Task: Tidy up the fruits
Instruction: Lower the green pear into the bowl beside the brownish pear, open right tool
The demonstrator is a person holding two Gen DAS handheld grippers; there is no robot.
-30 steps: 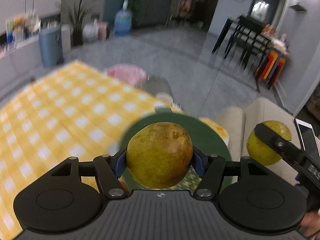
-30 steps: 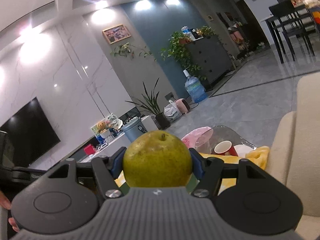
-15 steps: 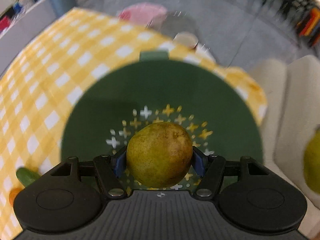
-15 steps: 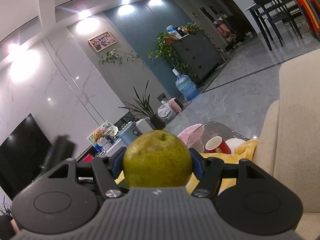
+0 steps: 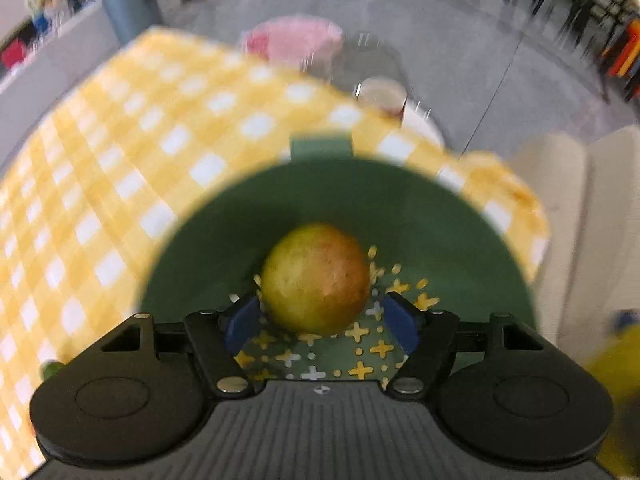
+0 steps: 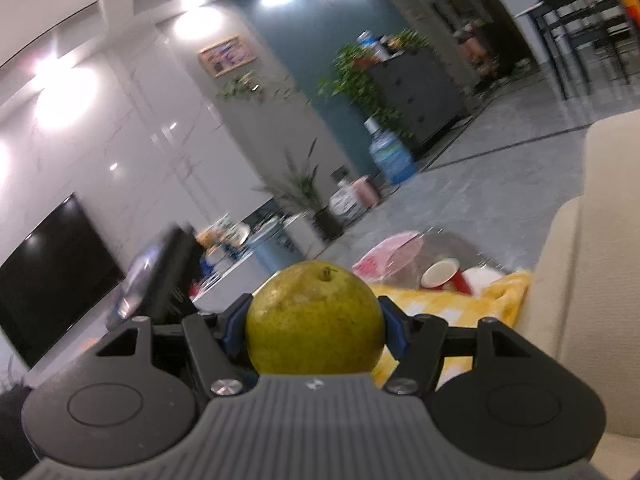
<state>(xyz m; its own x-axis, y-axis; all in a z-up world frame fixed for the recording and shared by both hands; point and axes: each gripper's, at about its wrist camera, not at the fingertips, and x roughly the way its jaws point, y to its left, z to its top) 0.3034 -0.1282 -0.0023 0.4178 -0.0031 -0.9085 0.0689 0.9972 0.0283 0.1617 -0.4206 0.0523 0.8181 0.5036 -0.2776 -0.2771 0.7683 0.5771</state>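
A yellow-green pear (image 5: 316, 276) with a reddish blush lies in the green bowl (image 5: 400, 192), on its cross-patterned bottom. My left gripper (image 5: 322, 314) points down over it. Its jaws are opening, and both blue pads (image 5: 244, 320) stand clear of the fruit, which is still between them. A second green pear (image 6: 316, 320), stem up, is clamped between the pads of my right gripper (image 6: 314, 328), held roughly level beside the sofa. That pear shows as a yellow blur (image 5: 616, 364) at the right edge of the left wrist view.
The bowl rests on a yellow checked tablecloth (image 5: 160, 140). Beyond it stand a red cup (image 5: 382, 94) and a pink item (image 5: 296, 40) on a glass table. A beige sofa (image 6: 600, 240) fills the right side. A small green thing (image 5: 50, 370) lies at the cloth's near left.
The left gripper came down over the green bowl, then its jaws spread and the pear dropped free onto the bowl's bottom. The right gripper kept its pear and barely shifted.
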